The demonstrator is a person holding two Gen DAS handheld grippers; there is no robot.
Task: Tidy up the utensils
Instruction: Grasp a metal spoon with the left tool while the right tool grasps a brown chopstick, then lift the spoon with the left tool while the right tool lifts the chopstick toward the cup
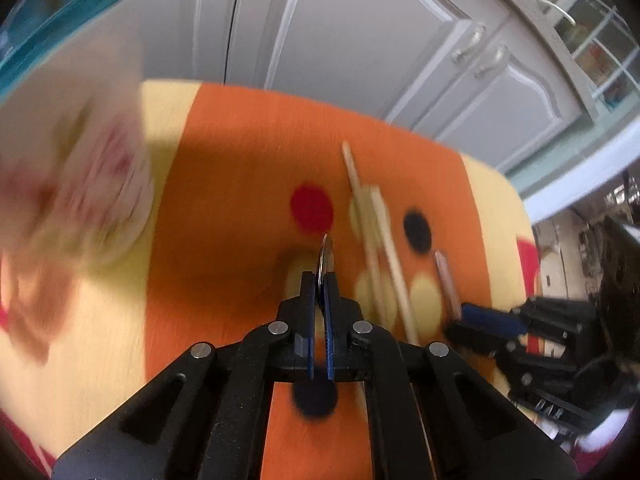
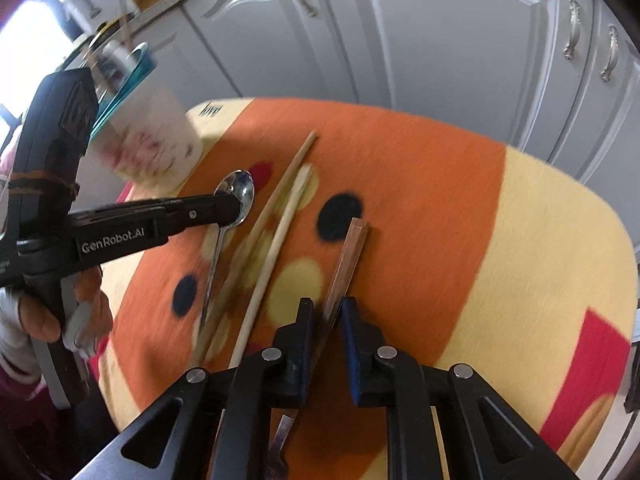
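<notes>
My left gripper (image 1: 321,280) is shut on a metal spoon (image 1: 326,256), gripping it near the bowl; in the right wrist view the left gripper (image 2: 234,206) holds the spoon (image 2: 236,196) with its handle slanting down to the cloth. My right gripper (image 2: 326,308) is open, its fingers either side of a flat brown stick (image 2: 346,264) lying on the cloth; this stick also shows in the left wrist view (image 1: 448,280). Two wooden chopsticks (image 2: 280,216) lie between the grippers, seen too in the left wrist view (image 1: 376,232). A white floral cup (image 2: 152,140) stands at the far left.
An orange and yellow spotted cloth (image 2: 440,184) covers the small table. Grey cabinet doors (image 2: 440,40) stand behind it. A teal-edged thing (image 1: 60,12) sits above the blurred cup (image 1: 80,200). The table edge drops off at the right (image 2: 624,280).
</notes>
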